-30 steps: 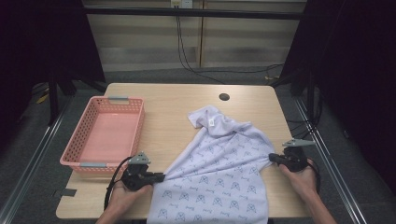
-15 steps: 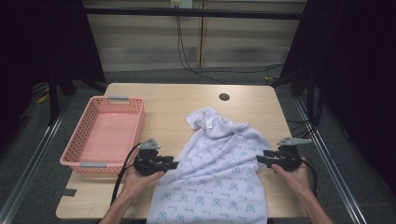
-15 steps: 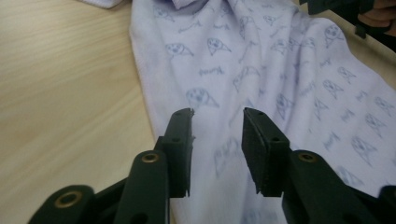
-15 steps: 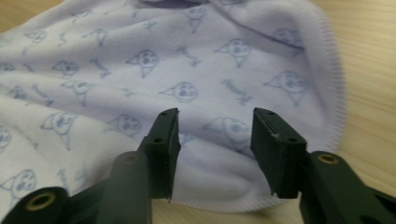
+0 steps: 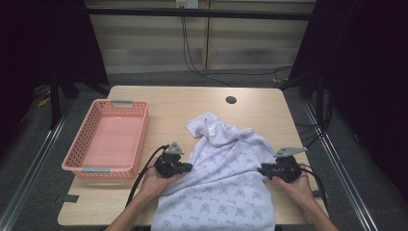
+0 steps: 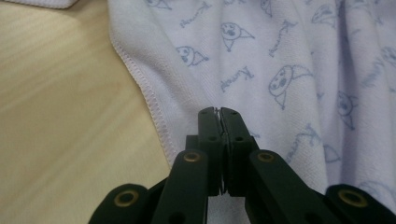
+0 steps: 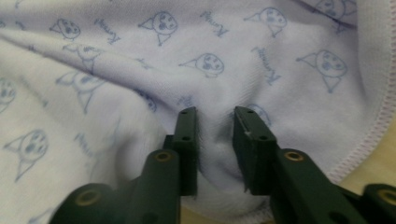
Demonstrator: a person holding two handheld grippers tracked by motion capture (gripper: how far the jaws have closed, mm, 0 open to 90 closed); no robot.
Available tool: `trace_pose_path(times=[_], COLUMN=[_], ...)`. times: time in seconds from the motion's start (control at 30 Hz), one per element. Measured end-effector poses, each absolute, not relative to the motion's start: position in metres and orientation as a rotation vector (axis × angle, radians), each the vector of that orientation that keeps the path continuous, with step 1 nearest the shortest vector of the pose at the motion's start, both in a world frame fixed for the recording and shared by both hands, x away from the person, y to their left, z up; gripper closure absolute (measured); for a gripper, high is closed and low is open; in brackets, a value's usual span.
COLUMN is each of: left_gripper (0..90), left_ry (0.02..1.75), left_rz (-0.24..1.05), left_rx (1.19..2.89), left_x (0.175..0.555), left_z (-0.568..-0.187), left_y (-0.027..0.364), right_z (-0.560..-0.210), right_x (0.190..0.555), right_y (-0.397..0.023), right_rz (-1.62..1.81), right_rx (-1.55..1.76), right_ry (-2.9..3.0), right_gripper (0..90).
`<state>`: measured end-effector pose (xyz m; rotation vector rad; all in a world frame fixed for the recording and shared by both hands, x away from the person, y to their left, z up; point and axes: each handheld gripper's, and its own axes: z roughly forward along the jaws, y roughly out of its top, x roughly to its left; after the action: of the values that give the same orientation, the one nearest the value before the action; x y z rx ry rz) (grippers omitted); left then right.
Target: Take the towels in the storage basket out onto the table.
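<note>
The left claw [image 6: 219, 112] has just snapped closed, pinching the printed cloth [image 5: 226, 178] just inside its hemmed edge. The right claw [image 7: 215, 116] has been closing and now squeezes a bunched fold between its narrow jaws. The cloth lies spread between them on the counter [image 5: 173, 103], likely so both sides lift together.

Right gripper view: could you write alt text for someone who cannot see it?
Two black jaws of the right gripper straddle a bunched fold of a pale lilac towel printed with small blue cartoon faces and words. The towel's stitched hem runs down the right side, with a sliver of wooden table beyond it.
</note>
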<state>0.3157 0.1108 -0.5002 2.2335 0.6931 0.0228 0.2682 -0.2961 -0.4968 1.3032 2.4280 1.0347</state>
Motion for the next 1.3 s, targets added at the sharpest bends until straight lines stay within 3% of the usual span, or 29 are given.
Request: trace_pose_path(times=[0.13,0.4,0.47,0.53,0.57,0.77,1.0,1.13,1.3], left_gripper=[88.6,88.7,88.6,87.4,85.6,75.9,77.3,74.9,65.6], left_ry=[0.711,0.644,0.634,0.658,0.665,0.736,0.766,0.756,0.714], left_rz=[-0.033,-0.113,-0.091,-0.141,-0.107,-0.095,-0.048,-0.063,-0.057], left_rx=[2.230,2.297,2.272,2.213,2.222,2.117,2.196,2.198,2.209], left_x=[0.288,0.232,0.226,0.228,0.229,0.259,0.277,0.275,0.271], left_z=[-0.499,-0.493,-0.488,-0.488,-0.488,-0.486,-0.496,-0.498,-0.498], left_y=[0.133,0.144,0.143,0.144,0.143,0.134,0.121,0.124,0.122], right_z=[-0.495,-0.489,-0.485,-0.483,-0.480,-0.463,-0.461,-0.472,-0.494], right_x=[0.247,0.198,0.187,0.184,0.184,0.204,0.254,0.277,0.291], right_y=[-0.288,-0.279,-0.274,-0.272,-0.273,-0.271,-0.196,-0.152,-0.122], right_rz=[1.061,1.009,0.949,1.005,1.046,1.212,1.280,1.256,1.209], right_rx=[1.268,1.206,1.152,1.107,1.141,1.143,1.013,0.950,0.937], right_ry=[2.507,2.603,2.621,2.608,2.573,2.414,2.494,2.575,2.594], right_gripper=[80.6,82.0,77.1,67.8,62.4,59.2,64.6,55.9,45.7])
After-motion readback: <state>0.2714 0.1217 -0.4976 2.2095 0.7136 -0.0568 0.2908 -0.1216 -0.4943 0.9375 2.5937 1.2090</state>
